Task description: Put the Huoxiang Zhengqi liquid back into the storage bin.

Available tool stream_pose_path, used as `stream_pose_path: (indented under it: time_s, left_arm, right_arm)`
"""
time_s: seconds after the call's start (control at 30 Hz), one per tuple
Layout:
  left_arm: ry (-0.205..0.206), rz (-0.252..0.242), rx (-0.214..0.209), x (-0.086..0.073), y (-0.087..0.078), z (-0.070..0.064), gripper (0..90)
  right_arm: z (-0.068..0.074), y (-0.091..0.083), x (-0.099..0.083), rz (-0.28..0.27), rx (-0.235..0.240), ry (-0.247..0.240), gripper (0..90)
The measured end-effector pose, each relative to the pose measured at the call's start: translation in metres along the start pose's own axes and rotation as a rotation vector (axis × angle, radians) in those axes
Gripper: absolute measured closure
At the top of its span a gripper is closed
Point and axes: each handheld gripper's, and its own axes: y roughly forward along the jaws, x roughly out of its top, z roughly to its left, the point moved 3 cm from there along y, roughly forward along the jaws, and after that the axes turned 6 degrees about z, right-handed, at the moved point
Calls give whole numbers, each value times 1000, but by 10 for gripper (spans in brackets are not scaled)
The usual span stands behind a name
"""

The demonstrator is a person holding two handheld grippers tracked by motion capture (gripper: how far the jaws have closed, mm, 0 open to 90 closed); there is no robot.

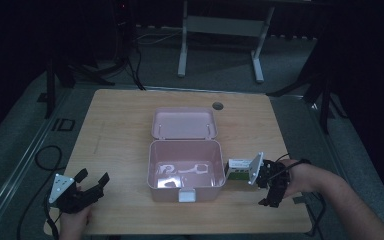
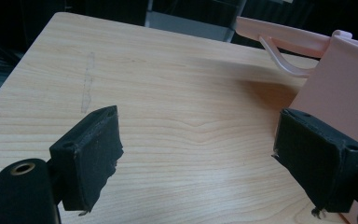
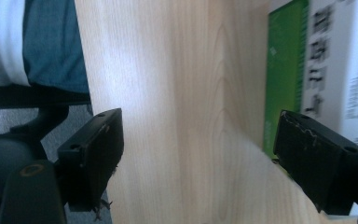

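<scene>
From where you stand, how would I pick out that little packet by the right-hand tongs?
Find the open pink box in the middle of the wooden table. Just off its right wall lies a small carton, by the right tongs. It is the only green-and-white printed thing there.

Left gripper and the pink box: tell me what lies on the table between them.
Nothing does. In the high view, bare wooden table separates the left gripper from the open pink box. The left gripper view shows the same bare wood up to the box's wall.

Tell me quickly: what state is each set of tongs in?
Left tongs: open, holding nothing.
Right tongs: open, beside the green-and-white box, not gripping it.
</scene>
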Motion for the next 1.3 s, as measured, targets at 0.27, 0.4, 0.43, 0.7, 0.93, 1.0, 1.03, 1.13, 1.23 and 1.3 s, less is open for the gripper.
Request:
stream_pose_path:
  time_s: [0.27, 0.4, 0.43, 0.7, 0.93, 1.0, 1.03, 1.13, 1.23, 1.3]
  left_arm:
    - [-33, -8, 15, 0, 0, 5, 151]
    - [-33, -11, 12, 0, 0, 5, 151]
    - [-33, -11, 12, 0, 0, 5, 151]
    - [-20, -9, -4, 0, 0, 2, 151]
    - [-26, -8, -6, 0, 0, 3, 151]
    - [-25, -8, -5, 0, 0, 3, 151]
    - [-25, -8, -6, 0, 0, 3, 151]
    - [-25, -8, -6, 0, 0, 3, 151]
    - [-23, -7, -5, 0, 0, 3, 151]
    - [-24, -7, -6, 0, 0, 3, 151]
  right_arm:
    - [-25, -22, 7, -40, -36, 29, 160]
    - [-41, -24, 9, -29, -50, 37, 162]
    - [-46, -23, 10, -25, -52, 36, 164]
    - [-68, -4, 13, 7, -34, 33, 209]
    - [-80, 7, 14, 16, -25, 37, 232]
    - [-81, 10, 15, 19, -18, 40, 241]
    - [-81, 12, 15, 22, -15, 39, 242]
    - [-81, 16, 17, 26, -9, 26, 273]
    - [-81, 19, 17, 37, -5, 24, 295]
    - [-81, 24, 18, 61, -3, 11, 321]
